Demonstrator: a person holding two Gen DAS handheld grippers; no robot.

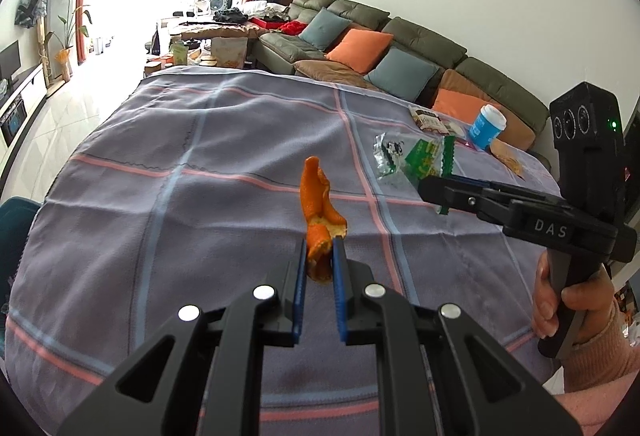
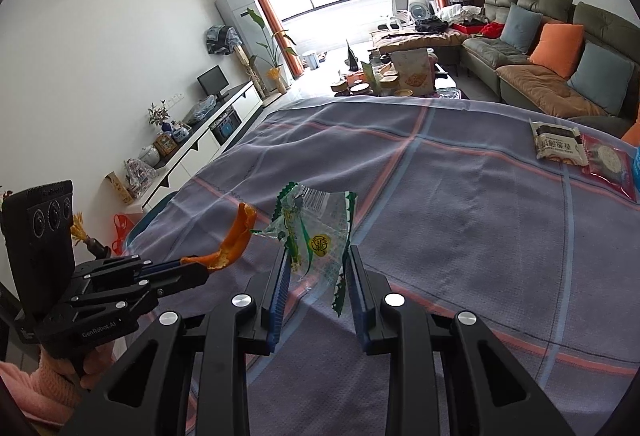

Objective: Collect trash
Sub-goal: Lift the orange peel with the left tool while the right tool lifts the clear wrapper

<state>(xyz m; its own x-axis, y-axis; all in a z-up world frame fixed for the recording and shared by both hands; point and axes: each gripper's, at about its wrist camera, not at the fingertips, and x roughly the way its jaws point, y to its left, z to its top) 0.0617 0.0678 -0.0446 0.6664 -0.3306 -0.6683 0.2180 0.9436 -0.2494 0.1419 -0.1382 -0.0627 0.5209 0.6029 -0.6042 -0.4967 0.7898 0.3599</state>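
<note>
My left gripper (image 1: 320, 250) is shut on a strip of orange peel (image 1: 320, 196), which sticks up above the grey plaid tablecloth (image 1: 192, 204). In the right wrist view the same peel (image 2: 232, 242) curls up from the left gripper (image 2: 200, 266) at the lower left. My right gripper (image 2: 318, 260) is shut on a crumpled clear-and-green snack wrapper (image 2: 316, 228), lifted off the cloth. In the left wrist view that wrapper (image 1: 424, 156) hangs from the right gripper (image 1: 430, 188) at the right, with a hand (image 1: 576, 300) on its handle.
A blue-and-white paper cup (image 1: 486, 126) and packaged snacks (image 2: 556, 144) lie near the table's far right corner, next to a red packet (image 2: 610, 164). A green sofa with cushions (image 1: 380, 44) stands beyond the table. A white TV cabinet (image 2: 200, 148) runs along the left wall.
</note>
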